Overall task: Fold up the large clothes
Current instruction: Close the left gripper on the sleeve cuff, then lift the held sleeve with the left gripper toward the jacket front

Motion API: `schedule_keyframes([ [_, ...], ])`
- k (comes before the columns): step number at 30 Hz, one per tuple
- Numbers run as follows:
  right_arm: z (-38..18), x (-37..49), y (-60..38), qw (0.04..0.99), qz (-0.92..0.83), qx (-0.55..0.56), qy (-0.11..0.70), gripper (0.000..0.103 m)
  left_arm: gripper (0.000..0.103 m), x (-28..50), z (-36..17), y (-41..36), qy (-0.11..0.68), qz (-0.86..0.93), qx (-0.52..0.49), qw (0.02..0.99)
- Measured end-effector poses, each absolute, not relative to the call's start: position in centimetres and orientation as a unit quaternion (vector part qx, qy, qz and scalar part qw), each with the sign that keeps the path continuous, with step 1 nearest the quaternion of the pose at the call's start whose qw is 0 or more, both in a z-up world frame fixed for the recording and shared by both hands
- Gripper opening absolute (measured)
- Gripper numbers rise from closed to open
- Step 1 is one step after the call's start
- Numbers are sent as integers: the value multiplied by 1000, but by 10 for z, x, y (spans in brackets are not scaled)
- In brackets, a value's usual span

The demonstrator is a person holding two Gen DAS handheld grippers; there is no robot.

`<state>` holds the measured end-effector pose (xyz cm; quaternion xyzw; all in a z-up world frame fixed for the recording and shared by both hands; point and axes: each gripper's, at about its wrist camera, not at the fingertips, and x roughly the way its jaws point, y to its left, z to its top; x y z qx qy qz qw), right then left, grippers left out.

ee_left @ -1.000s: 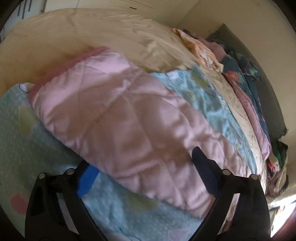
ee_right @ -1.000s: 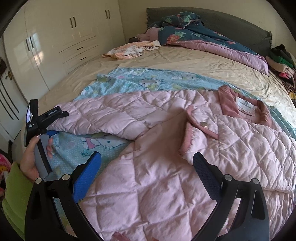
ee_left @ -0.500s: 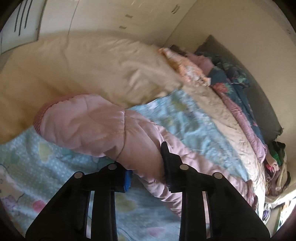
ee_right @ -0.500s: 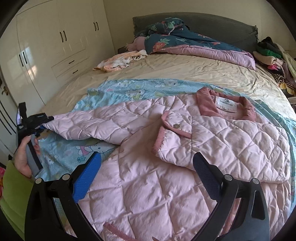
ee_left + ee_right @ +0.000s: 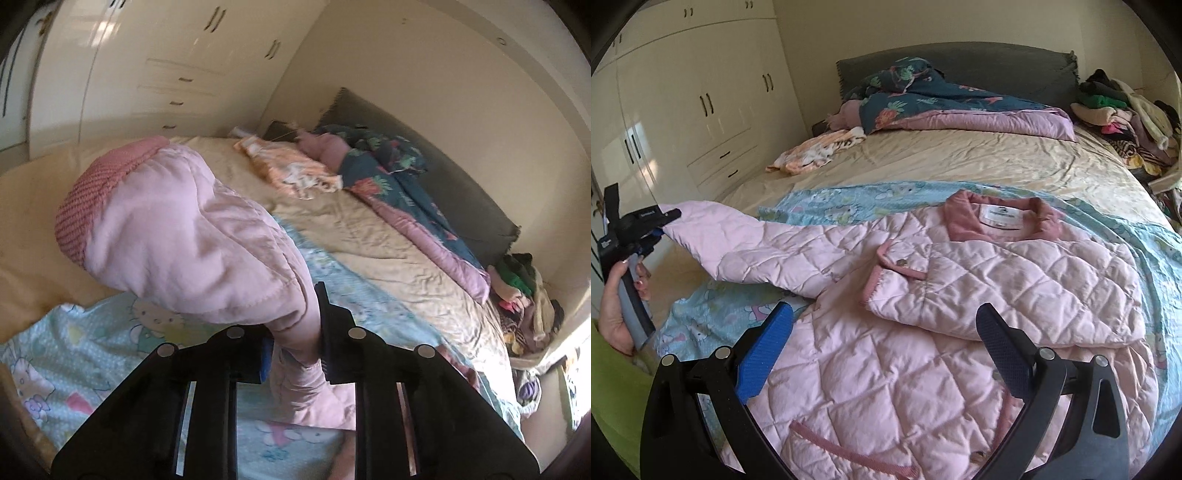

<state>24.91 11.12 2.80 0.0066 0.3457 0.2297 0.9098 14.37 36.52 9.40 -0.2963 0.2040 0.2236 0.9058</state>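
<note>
We hold the left gripper (image 5: 293, 350) clamped on the lifted sleeve (image 5: 192, 236) of the pink quilted jacket (image 5: 923, 332). One sleeve already lies folded across the jacket, ahead of the right gripper (image 5: 882, 350), whose jaws stand apart. This sleeve and the body folds remain.

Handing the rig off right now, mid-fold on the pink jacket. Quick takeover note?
Left gripper: jaws have just closed, shut on the jacket's sleeve, cuff end lifted off the bed.
Right gripper: open, empty, hovering over the jacket body.
Pink quilted jacket: lies front up on the blue cartoon sheet on the bed.
Done: the other sleeve is folded across the chest.
Left: carry the held sleeve across the chest, release it, then fold the body.
</note>
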Motion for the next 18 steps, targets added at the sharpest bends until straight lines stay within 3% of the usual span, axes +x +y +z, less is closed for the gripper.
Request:
schedule_keyframes([
  [18, 28, 238, 45, 926, 167, 26, 338, 99, 12, 165, 145, 279, 189, 156, -230, 942],
])
